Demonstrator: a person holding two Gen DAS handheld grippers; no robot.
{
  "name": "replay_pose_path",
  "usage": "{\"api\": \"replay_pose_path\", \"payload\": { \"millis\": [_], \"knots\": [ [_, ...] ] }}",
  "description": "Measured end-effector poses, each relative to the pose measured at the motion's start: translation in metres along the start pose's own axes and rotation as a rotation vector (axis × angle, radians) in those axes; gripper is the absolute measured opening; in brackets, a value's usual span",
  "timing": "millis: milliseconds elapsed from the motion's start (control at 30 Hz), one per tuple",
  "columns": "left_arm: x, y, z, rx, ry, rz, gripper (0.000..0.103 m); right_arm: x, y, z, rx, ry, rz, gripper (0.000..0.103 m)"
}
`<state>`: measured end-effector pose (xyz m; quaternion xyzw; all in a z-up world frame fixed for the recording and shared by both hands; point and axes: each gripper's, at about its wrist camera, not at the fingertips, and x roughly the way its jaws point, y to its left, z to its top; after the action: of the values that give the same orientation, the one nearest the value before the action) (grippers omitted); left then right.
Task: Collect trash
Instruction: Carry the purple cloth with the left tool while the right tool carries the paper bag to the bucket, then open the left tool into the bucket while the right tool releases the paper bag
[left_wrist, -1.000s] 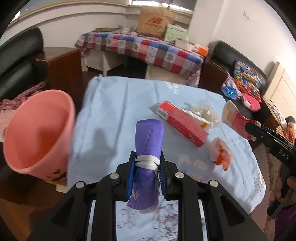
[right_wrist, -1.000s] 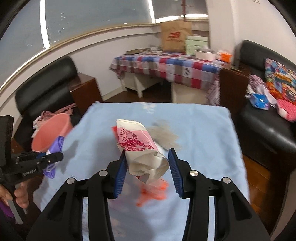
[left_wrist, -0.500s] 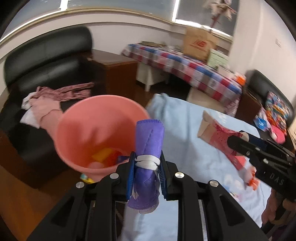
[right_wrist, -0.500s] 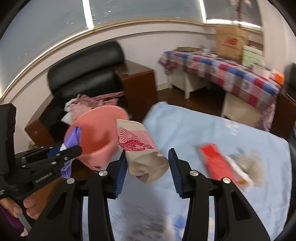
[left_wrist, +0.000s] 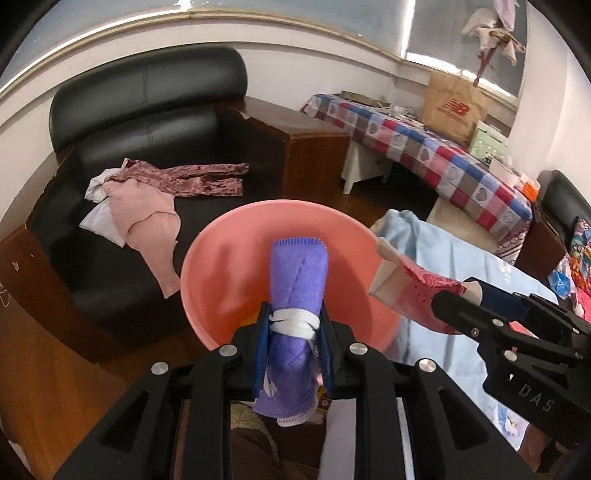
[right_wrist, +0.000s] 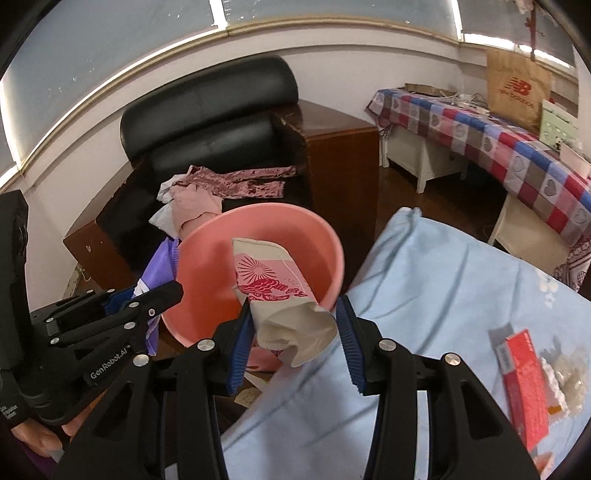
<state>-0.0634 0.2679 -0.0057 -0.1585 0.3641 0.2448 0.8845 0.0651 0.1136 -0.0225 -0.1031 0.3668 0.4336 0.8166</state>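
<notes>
We hold the left gripper above the pink bin, its jaws closed tight on a rolled purple face mask wound round with its white ear loops; the mask stands up between the blue pads and its top end sits over the bin's mouth. In our other hand the right gripper has its jaws set fairly wide, clamped on a crumpled paper bag printed in pink and red, whose upper end reaches out over the near edge of the same bin. From the left wrist view that bag comes in from the right and meets the bin's rim. The bin stands just beside the corner of the desk, which is covered with a pale blue cloth. Farther along the desk lie a red carton and, touching it, a clump of clear plastic wrapping. Behind the bin a black sofa carries some pink clothes.
</notes>
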Motion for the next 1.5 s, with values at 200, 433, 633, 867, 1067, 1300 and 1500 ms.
{"api": "replay_pose_path", "payload": {
  "millis": [200,433,633,867,1067,1300,1500],
  "knots": [
    [0.017,0.009,0.006,-0.009,0.011,0.028,0.022,0.023,0.010,0.008,-0.015,0.031,0.008,0.045],
    [0.036,0.017,0.010,-0.019,0.035,0.060,0.022,0.049,0.013,0.011,-0.018,0.073,0.018,0.045],
    [0.048,0.020,0.011,-0.028,0.050,0.072,0.022,0.067,0.015,0.009,-0.022,0.101,0.019,0.045],
    [0.060,0.019,0.014,-0.020,0.059,0.075,0.022,0.079,0.018,0.008,-0.024,0.121,0.021,0.045],
    [0.073,0.017,0.012,-0.013,0.087,0.073,0.023,0.087,0.019,0.006,-0.028,0.145,0.014,0.045],
    [0.079,0.017,0.010,-0.019,0.109,0.084,0.024,0.091,0.019,0.005,-0.030,0.158,0.017,0.046],
    [0.079,0.019,0.009,-0.021,0.112,0.090,0.028,0.092,0.019,0.006,-0.026,0.157,0.015,0.046]
  ]
}}
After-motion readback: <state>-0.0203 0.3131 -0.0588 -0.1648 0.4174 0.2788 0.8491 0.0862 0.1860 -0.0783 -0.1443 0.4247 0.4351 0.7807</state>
